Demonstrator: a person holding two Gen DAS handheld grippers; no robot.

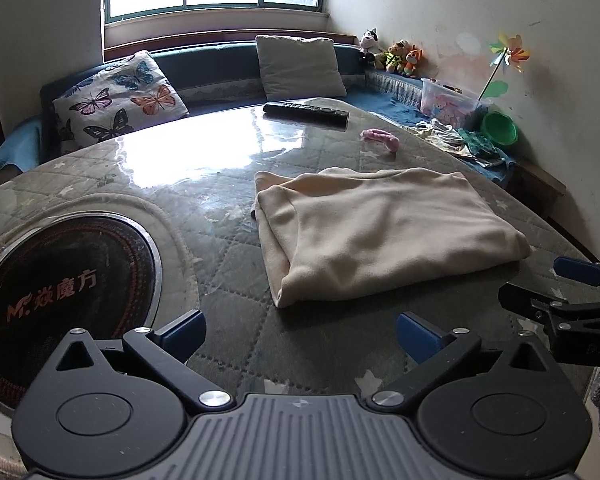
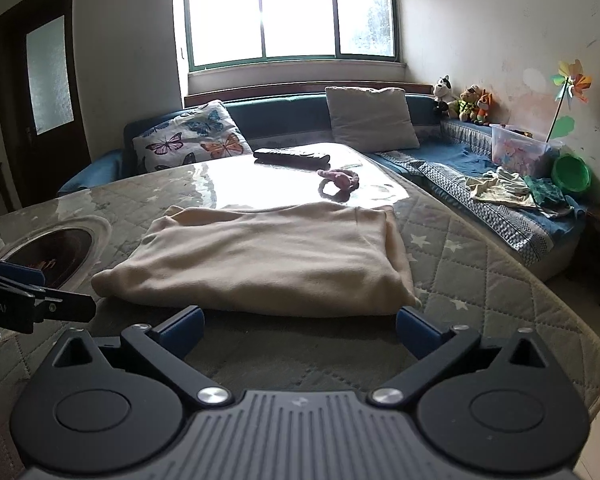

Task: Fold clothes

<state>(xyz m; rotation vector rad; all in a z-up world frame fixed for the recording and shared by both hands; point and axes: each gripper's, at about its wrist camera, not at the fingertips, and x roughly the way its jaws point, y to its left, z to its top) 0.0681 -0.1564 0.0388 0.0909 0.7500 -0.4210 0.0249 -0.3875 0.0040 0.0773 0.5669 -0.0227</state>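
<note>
A cream garment lies folded into a rectangle on the quilted table top; it also shows in the right wrist view. My left gripper is open and empty, just short of the garment's near left corner. My right gripper is open and empty, right at the garment's near edge without holding it. The right gripper shows at the right edge of the left wrist view, and the left gripper at the left edge of the right wrist view.
A round induction hob is set into the table at the left. A black remote and a pink fabric piece lie at the far side. A sofa with cushions, loose clothes and toys runs behind and to the right.
</note>
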